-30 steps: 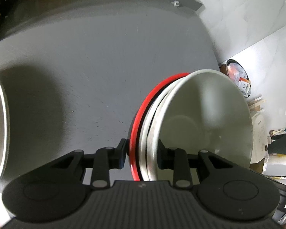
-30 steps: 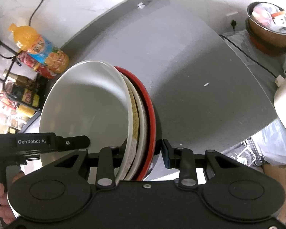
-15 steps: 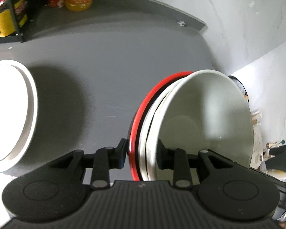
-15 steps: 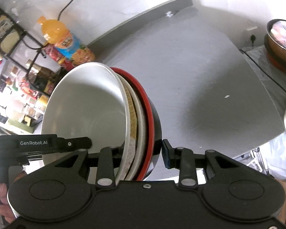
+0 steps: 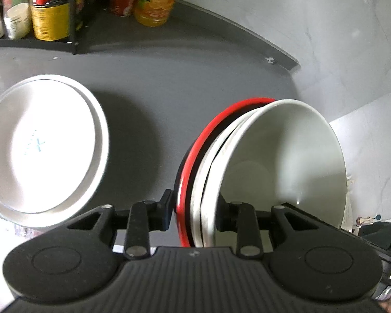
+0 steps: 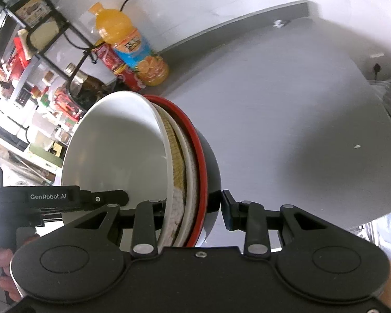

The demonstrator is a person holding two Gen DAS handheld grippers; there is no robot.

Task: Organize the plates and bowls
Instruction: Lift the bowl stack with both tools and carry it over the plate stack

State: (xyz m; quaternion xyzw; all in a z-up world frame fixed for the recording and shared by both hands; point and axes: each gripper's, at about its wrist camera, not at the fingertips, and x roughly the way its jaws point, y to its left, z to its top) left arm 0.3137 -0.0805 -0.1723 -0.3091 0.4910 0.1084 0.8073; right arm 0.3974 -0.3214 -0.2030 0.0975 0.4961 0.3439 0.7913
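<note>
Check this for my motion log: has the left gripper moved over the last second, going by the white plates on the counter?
Yes. The left gripper has swung toward the white plates: they were cut off at the left edge, now nearly all show.

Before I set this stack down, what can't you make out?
- Bowl stack: its base is hidden by both hand-held gripper bodies, so its clearance over the counter is unclear.
- Bowl count: nested rims overlap in the right wrist view.
- White plates: cut off by the left wrist view's left edge; blurred.
</note>
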